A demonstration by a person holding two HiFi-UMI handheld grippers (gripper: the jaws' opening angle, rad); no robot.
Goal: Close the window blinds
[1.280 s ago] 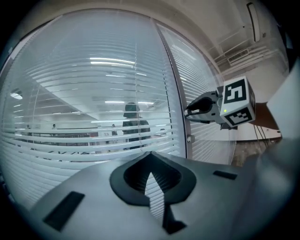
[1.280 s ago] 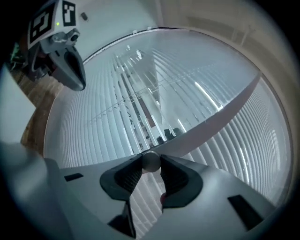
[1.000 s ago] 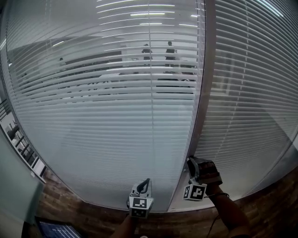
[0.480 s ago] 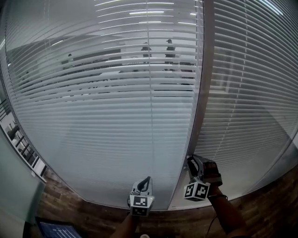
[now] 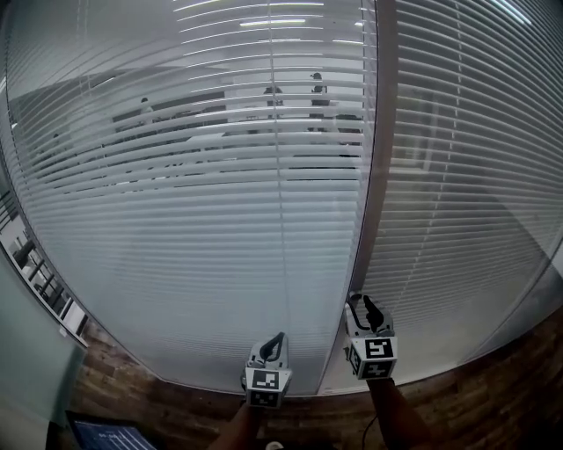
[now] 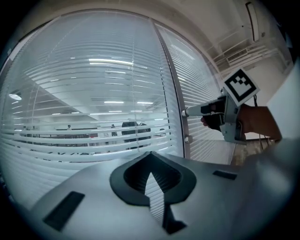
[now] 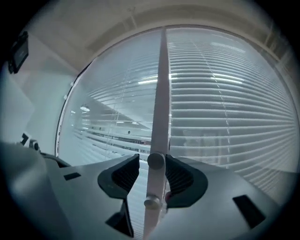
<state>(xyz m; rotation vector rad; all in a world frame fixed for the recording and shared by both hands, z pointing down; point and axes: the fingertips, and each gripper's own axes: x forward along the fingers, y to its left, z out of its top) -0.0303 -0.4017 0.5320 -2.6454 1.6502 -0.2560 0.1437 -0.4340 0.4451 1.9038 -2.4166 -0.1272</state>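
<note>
One blind knob [image 7: 155, 161] between right tongs [image 7: 153, 165], jaws just opening.

A: Quick, what's in front of you?
B: You face a big window [image 5: 176, 255]: two panes split by a pale upright frame post [image 5: 376, 158].
A: In the glass?
B: Strip lights [image 5: 273, 22] up top, and a few people [image 5: 317, 92] standing far back in an office.
A: Floor, sides?
B: There's brown wood-look floor [image 5: 493, 387] under you, what looks like shelving [image 5: 40, 268] low on your left, and a lit screen [image 5: 101, 432] bottom left. The white ceiling [image 6: 197, 23] has a slotted vent [image 6: 236, 51], and there's a white wall [image 6: 288, 98] on your right.
</note>
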